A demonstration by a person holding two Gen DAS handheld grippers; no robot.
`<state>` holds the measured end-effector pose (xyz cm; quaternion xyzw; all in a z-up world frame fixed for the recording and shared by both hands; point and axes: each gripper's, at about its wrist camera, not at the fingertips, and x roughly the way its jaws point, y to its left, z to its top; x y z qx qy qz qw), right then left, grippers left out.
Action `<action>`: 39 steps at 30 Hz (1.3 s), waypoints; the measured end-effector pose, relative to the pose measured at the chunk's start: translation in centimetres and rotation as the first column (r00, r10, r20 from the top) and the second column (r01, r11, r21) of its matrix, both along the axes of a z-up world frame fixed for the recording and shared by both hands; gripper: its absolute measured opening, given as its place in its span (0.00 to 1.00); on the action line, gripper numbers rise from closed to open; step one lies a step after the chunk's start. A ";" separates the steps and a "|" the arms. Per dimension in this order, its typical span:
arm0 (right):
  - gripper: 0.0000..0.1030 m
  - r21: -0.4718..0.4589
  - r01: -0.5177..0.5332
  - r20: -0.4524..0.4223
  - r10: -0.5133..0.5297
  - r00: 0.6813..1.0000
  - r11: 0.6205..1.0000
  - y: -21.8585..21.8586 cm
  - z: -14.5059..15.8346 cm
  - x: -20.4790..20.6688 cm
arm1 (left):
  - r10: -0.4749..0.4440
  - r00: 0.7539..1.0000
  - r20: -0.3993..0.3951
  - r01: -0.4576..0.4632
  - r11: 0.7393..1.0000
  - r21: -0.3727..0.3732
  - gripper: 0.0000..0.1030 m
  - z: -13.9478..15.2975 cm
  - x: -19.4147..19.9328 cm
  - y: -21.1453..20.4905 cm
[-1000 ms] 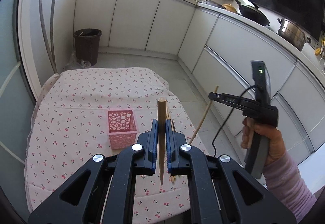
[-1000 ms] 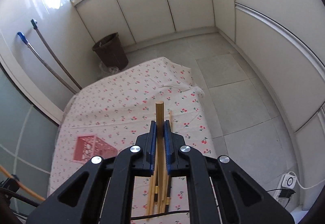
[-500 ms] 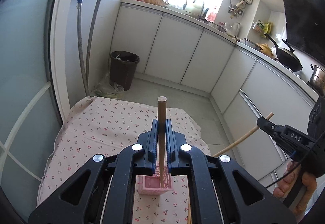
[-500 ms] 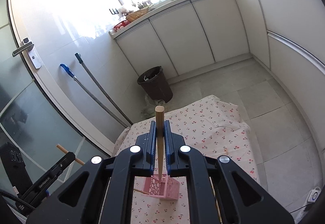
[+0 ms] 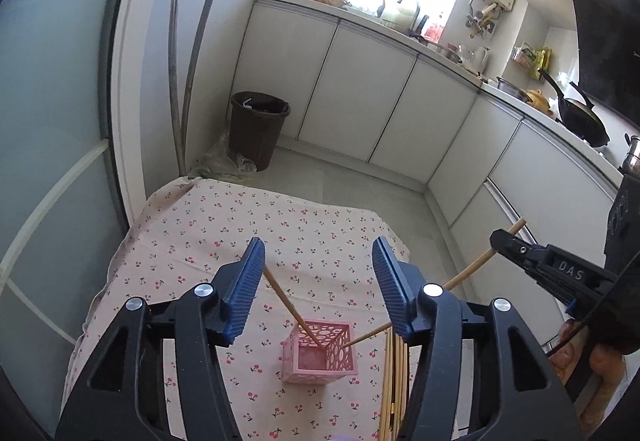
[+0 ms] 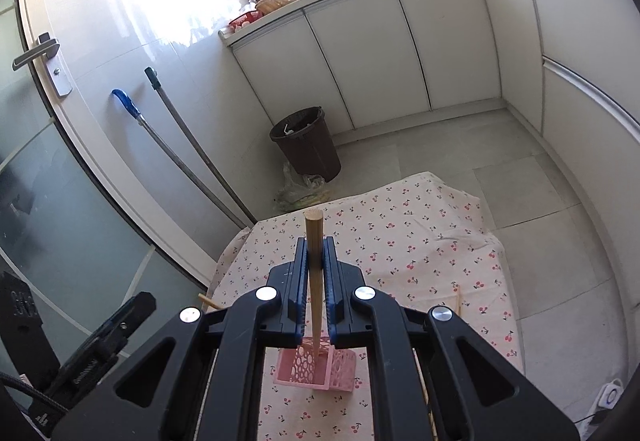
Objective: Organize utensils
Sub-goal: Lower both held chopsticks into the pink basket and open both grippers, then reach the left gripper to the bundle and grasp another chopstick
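The pink basket (image 5: pixel 319 355) stands on the cherry-print counter (image 5: pixel 224 225), directly below both tools; from the left hand-held gripper (image 5: pixel 318 291) it lies at six o'clock in the left wrist view, and its jaws are opening, with no pad pressing on the chopstick (image 5: pixel 289 306) that leans from the basket toward ten o'clock, its tip already inside. The right hand-held gripper (image 6: pixel 316 277) is pinched on a second chopstick (image 6: pixel 315 261), whose long axis runs twelve to six, near upright, its lower end over the basket's mouth or just inside it; I cannot tell which. This right tool looks the one to act next: a straight release should do; more chopsticks (image 5: pixel 394 381) lie flat at the basket's four o'clock; the counter's edge is near on that side, with open cloth elsewhere.
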<state>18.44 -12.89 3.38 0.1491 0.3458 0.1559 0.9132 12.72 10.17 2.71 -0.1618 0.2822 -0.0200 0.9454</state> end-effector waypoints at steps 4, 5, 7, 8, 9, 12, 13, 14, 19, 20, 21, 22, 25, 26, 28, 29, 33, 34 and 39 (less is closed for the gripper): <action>0.08 -0.024 -0.002 -0.008 0.001 1.000 1.000 1.0 -0.6 0.1 | 0.005 1.000 -0.007 -0.005 1.000 0.000 0.59 0.0 -0.6 0.3; 0.08 -0.030 -0.004 -0.008 0.003 1.000 1.000 1.3 -0.8 0.2 | 0.004 1.000 -0.014 -0.004 1.000 -0.001 0.58 -0.2 -0.6 0.3; 0.10 -0.031 -0.012 -0.011 0.012 1.000 0.999 2.0 -1.1 0.4 | 0.008 1.000 -0.027 -0.008 1.000 -0.001 0.58 -0.4 -0.5 0.5; 0.11 -0.030 -0.020 -0.010 0.020 1.000 0.999 2.5 -1.3 0.5 | 0.008 0.999 -0.031 -0.008 1.000 -0.002 0.58 -0.6 -0.5 0.6; 0.14 -0.034 -0.028 -0.012 0.027 1.000 0.999 2.9 -1.6 0.6 | 0.008 0.999 -0.036 -0.008 1.000 -0.002 0.58 -0.7 -0.5 0.6; 0.46 -0.037 -0.041 -0.035 0.039 0.999 0.998 3.8 -2.5 0.8 | 0.004 0.999 -0.045 -0.004 1.000 0.005 0.58 -0.8 -0.5 0.6; 0.46 -0.049 -0.045 -0.034 0.044 0.998 0.998 4.1 -2.6 0.7 | 0.002 0.999 -0.046 -0.001 1.000 0.009 0.59 -0.8 -0.5 0.5; 0.46 -0.064 -0.048 -0.032 0.046 0.998 0.997 4.3 -2.7 0.5 | -0.001 0.999 -0.047 0.002 1.000 0.012 0.58 -0.8 -0.6 0.4; 0.46 -0.116 -0.042 -0.014 0.041 0.999 0.992 4.5 -2.7 -0.8 | -0.007 0.999 -0.052 0.008 0.999 0.033 0.60 -1.1 -0.8 -0.2; 0.46 -0.128 -0.039 -0.011 0.038 0.999 0.991 4.4 -2.7 -1.1 | -0.007 0.998 -0.055 0.009 0.999 0.045 0.60 -1.2 -0.9 -0.4; 0.46 -0.138 -0.035 -0.010 0.034 0.999 0.990 4.4 -2.8 -1.3 | -0.007 0.998 -0.057 0.010 0.999 0.053 0.61 -1.3 -0.9 -0.6; 0.46 -0.146 -0.032 -0.009 0.031 0.999 0.989 4.2 -2.9 -1.6 | -0.009 0.998 -0.059 0.012 0.998 0.061 0.63 -1.4 -0.9 -0.8; 0.49 -0.172 -0.021 -0.012 0.019 1.000 0.985 3.6 -3.3 -2.5 | -0.017 0.997 -0.072 0.023 0.996 0.085 0.68 -2.0 -1.1 -1.5; 0.51 -0.183 -0.016 -0.014 0.013 1.000 0.983 3.4 -3.4 -2.7 | -0.020 0.997 -0.076 0.027 0.995 0.092 0.69 -2.1 -1.1 -1.7; 0.55 -0.200 -0.008 -0.016 0.004 1.000 0.980 2.9 -3.8 -3.2 | -0.027 0.996 -0.082 0.035 0.994 0.106 0.71 -2.5 -1.3 -2.2; 0.56 -0.209 -0.005 -0.017 0.001 1.000 0.978 2.7 -3.9 -3.4 | -0.030 0.996 -0.086 0.040 0.992 0.116 0.71 -2.6 -1.4 -2.5; 0.63 -0.235 0.003 -0.025 -0.009 1.000 0.972 1.9 -4.5 -4.1 | -0.037 0.995 -0.093 0.050 0.988 0.147 0.77 -3.2 -1.5 -3.5; 0.65 -0.240 0.005 -0.023 -0.011 1.000 0.971 1.7 -4.7 -4.3 | -0.038 0.995 -0.096 0.053 0.987 0.153 0.79 -3.4 -1.5 -3.7; 0.74 -0.280 0.028 -0.019 -0.035 0.999 0.960 0.3 -5.5 -5.8 | -0.034 0.993 -0.116 0.056 0.980 0.191 0.84 -4.3 -1.4 -4.9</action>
